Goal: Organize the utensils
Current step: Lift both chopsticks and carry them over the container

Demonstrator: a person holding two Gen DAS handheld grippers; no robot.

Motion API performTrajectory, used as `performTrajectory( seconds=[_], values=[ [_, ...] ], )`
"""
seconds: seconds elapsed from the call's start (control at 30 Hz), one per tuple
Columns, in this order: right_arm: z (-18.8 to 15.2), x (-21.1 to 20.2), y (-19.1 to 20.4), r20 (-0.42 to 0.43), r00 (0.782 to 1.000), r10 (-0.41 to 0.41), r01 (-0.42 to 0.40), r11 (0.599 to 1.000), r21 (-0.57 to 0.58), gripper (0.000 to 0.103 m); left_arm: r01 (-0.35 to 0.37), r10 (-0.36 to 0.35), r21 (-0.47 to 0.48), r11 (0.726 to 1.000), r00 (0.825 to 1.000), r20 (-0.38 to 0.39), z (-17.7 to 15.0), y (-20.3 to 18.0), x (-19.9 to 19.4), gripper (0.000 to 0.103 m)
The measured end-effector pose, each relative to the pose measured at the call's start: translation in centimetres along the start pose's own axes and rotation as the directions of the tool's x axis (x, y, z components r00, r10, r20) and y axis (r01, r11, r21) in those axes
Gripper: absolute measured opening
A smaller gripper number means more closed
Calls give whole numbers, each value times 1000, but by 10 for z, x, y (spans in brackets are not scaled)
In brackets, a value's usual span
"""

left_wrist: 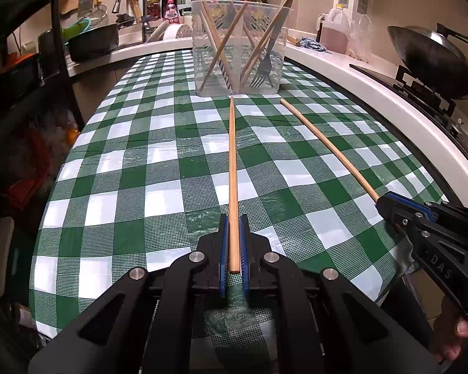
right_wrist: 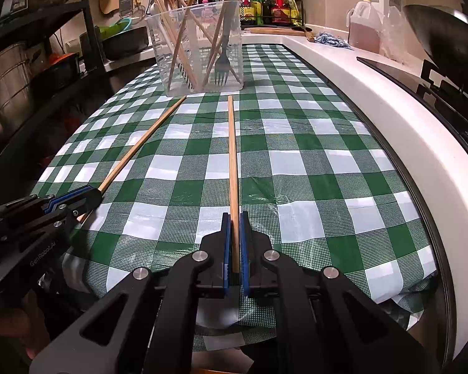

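A clear plastic container (left_wrist: 238, 62) stands at the far end of the green checked table and holds several chopsticks and a dark fork (left_wrist: 262, 74); it also shows in the right wrist view (right_wrist: 199, 59). My left gripper (left_wrist: 233, 218) is shut on a wooden chopstick (left_wrist: 232, 162) that points at the container. My right gripper (right_wrist: 233, 216) is shut on a second wooden chopstick (right_wrist: 232, 155). Each gripper shows in the other view: the right gripper (left_wrist: 380, 199) with its chopstick (left_wrist: 327, 146), the left gripper (right_wrist: 93, 191) with its chopstick (right_wrist: 143, 140).
A white counter (left_wrist: 374, 84) curves along the right side with a wok (left_wrist: 433, 59) on a stove, an oil jug (left_wrist: 335, 31) and a blue cloth (left_wrist: 312, 43). A sink with a faucet (left_wrist: 134, 3) and pans lies behind. Dark shelving (right_wrist: 31, 62) stands on the left.
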State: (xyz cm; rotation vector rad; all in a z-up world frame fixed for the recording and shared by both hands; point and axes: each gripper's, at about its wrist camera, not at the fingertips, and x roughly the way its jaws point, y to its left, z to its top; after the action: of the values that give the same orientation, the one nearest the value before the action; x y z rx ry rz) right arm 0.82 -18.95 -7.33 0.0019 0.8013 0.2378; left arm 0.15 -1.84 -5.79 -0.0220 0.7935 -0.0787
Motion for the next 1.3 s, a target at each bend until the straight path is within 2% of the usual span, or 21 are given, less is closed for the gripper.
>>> performTrajectory(
  seconds=[0.33,0.7,0.87,1.07,1.3],
  values=[
    [4,0,0,-7,1000,-7,7,1000,-11,5,-2,2,8,1000,1000,-5,1,-1,0,7],
    [17,-54,6,93,995,-35,40,998,-49,5,7,-7,-11,1000,999,50,0,2,-27,7],
    [25,-82,9,141,989,-39,49,996,-71,5,7,-7,-6,1000,993,118,2,1,-50,7],
    [44,-114,9,208,978,-33,51,995,-84,5,2,-3,4,1000,973,229,16,5,-84,7],
    [80,-129,13,264,965,12,14,995,-98,5,22,-23,6,1000,955,295,45,14,-104,7]
  ],
)
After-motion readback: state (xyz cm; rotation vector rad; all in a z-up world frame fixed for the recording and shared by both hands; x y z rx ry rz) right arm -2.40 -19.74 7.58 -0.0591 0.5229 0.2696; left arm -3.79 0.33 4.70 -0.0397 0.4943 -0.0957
